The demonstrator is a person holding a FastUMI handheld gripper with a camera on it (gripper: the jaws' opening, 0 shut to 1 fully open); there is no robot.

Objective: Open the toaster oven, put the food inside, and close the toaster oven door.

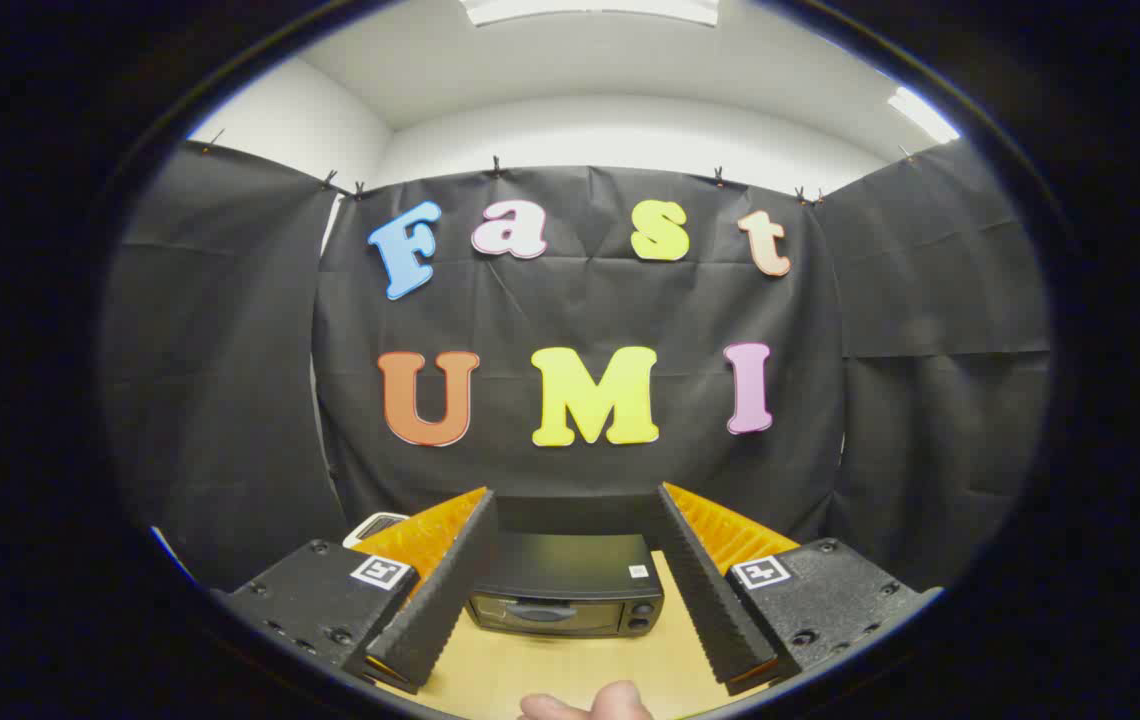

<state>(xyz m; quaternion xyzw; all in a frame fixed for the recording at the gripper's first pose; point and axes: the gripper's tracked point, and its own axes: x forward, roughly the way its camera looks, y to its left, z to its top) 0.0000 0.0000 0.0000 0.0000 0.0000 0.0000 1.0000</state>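
Toaster oven [566,598] sits on the light wooden table [570,680], framed between the two fingers of the gripper [572,500] and lying beyond their tips; its door is shut, with the handle across the upper front and two small knobs at the right end of the face. The gripper itself is released: its fingers stand spread wide apart, ridged inner faces turned toward each other, nothing between them and neither one touching the oven. Each finger rises from a dark block that carries a small square black-and-white marker on its top. Below the fingers, at the near edge of the table, a person's fingertips [585,703] rest just in front of the oven, apart from it. Past the left finger, a small white object [377,524] lies on the table near the oven's left rear corner; what it is cannot be told. Behind the oven hangs the black cloth wall of the booth [230,400], clipped along its top edge, and above it a white ceiling with light panels [590,10].
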